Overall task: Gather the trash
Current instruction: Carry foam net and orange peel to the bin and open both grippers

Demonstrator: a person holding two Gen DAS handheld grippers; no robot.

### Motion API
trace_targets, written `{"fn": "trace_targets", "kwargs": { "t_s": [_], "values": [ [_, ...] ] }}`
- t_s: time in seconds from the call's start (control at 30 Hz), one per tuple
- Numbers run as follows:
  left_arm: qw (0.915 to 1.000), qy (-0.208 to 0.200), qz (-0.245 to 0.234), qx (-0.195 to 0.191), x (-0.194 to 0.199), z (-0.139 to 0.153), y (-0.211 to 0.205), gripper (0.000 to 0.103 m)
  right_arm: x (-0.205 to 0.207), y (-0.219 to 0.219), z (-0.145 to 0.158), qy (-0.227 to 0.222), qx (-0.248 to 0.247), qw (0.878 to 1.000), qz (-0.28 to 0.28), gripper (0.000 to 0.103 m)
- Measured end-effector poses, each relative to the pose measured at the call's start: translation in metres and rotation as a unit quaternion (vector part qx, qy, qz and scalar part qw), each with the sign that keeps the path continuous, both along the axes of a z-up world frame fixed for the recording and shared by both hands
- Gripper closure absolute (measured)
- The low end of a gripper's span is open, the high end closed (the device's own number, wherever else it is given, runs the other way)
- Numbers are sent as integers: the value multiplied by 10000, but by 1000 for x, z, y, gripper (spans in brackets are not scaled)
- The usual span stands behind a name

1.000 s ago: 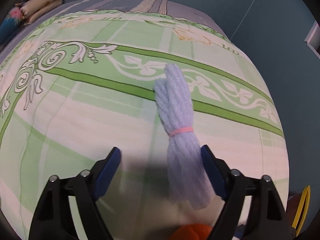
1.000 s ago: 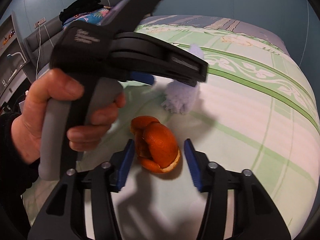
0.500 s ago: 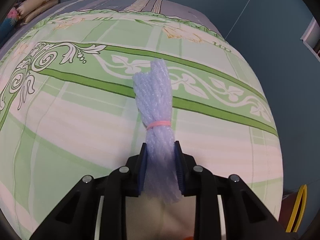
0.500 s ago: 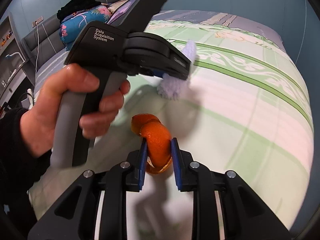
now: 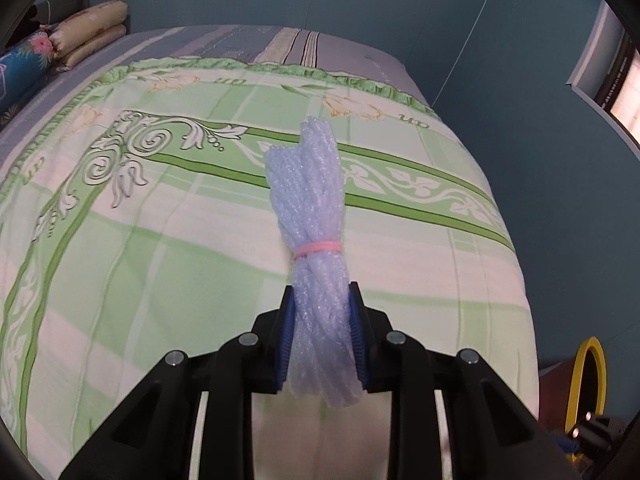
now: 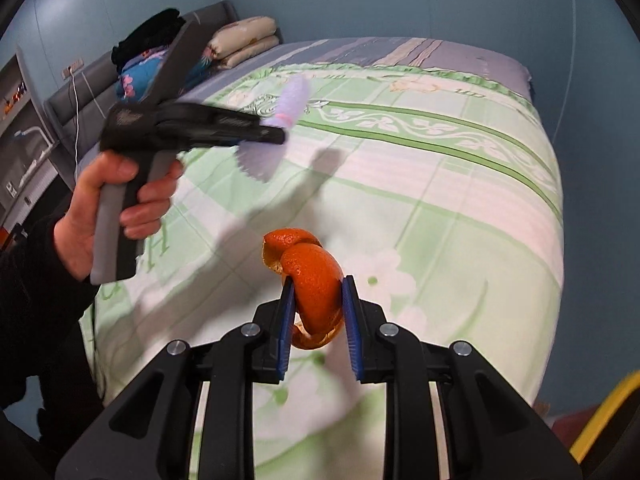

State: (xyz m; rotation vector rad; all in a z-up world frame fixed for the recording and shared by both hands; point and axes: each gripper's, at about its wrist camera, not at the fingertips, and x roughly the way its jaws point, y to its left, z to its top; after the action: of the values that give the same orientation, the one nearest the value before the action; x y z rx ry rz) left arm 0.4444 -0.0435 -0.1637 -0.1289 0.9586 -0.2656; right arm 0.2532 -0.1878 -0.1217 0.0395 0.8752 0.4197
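Note:
A pale lilac foam-net bundle point(image 5: 310, 216) tied with a pink band is clamped between the blue pads of my left gripper point(image 5: 322, 332) and hangs clear above the green floral bedspread point(image 5: 160, 240). In the right wrist view the same bundle point(image 6: 280, 120) sticks out of the left gripper point(image 6: 264, 136), held up by a hand point(image 6: 116, 204) at the left. My right gripper point(image 6: 317, 312) is shut on a curl of orange peel point(image 6: 310, 276), lifted off the bed.
Folded pillows point(image 6: 244, 40) and dark clothes point(image 6: 148, 40) lie at the head of the bed. A yellow-rimmed container point(image 5: 586, 384) stands on the floor past the bed's right edge. Blue walls surround the bed.
Both grippers went from open around their items to shut on them, then rose off the bedspread, carrying the foam bundle and the orange peel up.

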Motion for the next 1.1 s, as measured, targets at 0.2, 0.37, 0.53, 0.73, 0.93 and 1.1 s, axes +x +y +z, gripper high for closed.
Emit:
{"fn": "trace_targets", "kwargs": {
  "t_s": [0.2, 0.37, 0.53, 0.73, 0.93, 1.1],
  "values": [
    [9986, -431, 11, 290, -66, 25, 12, 79, -36, -17, 24, -244, 237, 9990, -278, 81],
    [9967, -687, 31, 430, -115, 43, 12, 79, -62, -30, 37, -406, 395, 9971, -507, 81],
    [9954, -912, -121, 276, -153, 64, 3, 79, -85, -42, 54, -656, 540, 9935, -754, 81],
    [9919, -1209, -392, 62, -191, 90, -19, 79, -107, -65, 77, -1046, 698, 9862, -1081, 81],
    [9867, -1450, -728, -126, -216, 112, -40, 79, -122, -91, 89, -1321, 793, 9780, -1410, 81],
    [9822, -1547, -1052, -177, -229, 124, -63, 79, -128, -114, 90, -1445, 792, 9718, -1685, 81]
  ]
}}
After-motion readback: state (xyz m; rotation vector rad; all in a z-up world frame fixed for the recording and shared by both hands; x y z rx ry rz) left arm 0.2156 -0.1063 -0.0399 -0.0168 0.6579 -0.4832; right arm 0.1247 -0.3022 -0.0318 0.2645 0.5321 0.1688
